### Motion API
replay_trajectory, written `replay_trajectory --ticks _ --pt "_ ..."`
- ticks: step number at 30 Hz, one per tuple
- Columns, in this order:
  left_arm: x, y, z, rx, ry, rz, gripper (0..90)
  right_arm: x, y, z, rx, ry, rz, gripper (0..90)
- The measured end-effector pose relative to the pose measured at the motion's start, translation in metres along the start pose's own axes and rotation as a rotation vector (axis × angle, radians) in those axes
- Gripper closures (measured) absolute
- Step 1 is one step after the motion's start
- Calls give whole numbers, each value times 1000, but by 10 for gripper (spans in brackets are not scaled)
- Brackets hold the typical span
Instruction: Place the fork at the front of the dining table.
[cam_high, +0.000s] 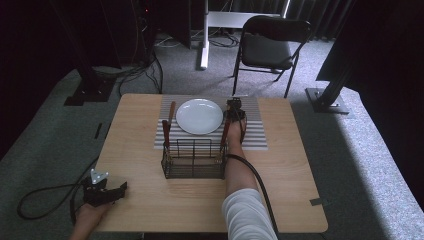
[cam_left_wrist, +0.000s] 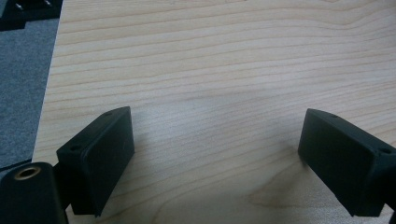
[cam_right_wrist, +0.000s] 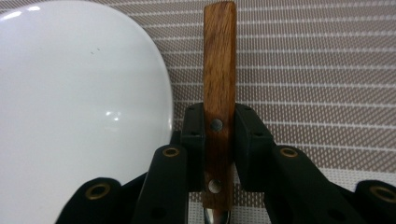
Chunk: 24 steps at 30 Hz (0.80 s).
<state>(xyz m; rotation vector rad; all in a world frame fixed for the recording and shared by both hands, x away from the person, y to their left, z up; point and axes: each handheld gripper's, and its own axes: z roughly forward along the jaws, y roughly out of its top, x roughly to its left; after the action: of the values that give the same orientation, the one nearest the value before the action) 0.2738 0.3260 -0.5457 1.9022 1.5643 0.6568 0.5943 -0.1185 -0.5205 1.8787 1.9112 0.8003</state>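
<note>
Clamped between the right gripper's (cam_right_wrist: 219, 135) closed jaws, the stiff, light, brown riveted wooden utensil handle (cam_right_wrist: 219, 60) juts beyond them beside the fragile white plate (cam_right_wrist: 79, 116); the left gripper's (cam_left_wrist: 215, 154) jaws stand spread.

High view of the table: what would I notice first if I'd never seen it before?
Probably the round white plate on the striped placemat at the table's far middle. Right beside it, the right gripper is shut on a wooden-handled utensil. A black wire basket sits just in front of the plate, with another wooden handle sticking up at its left end.
</note>
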Motion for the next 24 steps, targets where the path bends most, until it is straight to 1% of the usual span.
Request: replay_trajectory --ticks 3,5,6,7,8,10,11,12,14,16,17,18,20,21,23,24 --pt "0 0 0 0 0 0 104 0 -3 2 7 -2 3 754" --pt "0 0 0 0 0 0 104 1 -5 3 5 -3 -7 741" --pt "0 0 0 0 0 0 104 1 -4 4 5 1 -14 714" --pt "0 0 0 0 0 0 104 1 -4 4 5 1 -14 714" --pt "0 0 0 0 0 0 104 2 -3 4 13 20 -23 645" --pt "0 0 0 0 0 0 104 2 -2 2 12 24 -25 645" --pt "0 0 0 0 0 0 104 1 -2 1 13 30 -23 627" --pt "0 0 0 0 0 0 104 0 -1 -2 11 34 -20 596" --pt "0 0 0 0 0 0 104 -3 1 -6 0 61 -15 547" --pt "0 0 0 0 0 0 104 -4 3 -12 -6 70 -21 544" --pt "0 0 0 0 0 0 104 -5 3 -16 -4 72 -29 526" --pt "0 0 0 0 0 0 104 -6 4 -21 -10 79 -41 521" --pt "0 0 0 0 0 0 104 -8 3 -28 -15 78 -54 517" --pt "0 0 0 0 0 0 104 -10 2 -33 -13 81 -65 512" --pt "0 0 0 2 0 3 104 -14 -1 -40 -18 83 -76 510" --pt "0 0 0 1 0 1 104 -17 -3 -43 -11 83 -76 507"
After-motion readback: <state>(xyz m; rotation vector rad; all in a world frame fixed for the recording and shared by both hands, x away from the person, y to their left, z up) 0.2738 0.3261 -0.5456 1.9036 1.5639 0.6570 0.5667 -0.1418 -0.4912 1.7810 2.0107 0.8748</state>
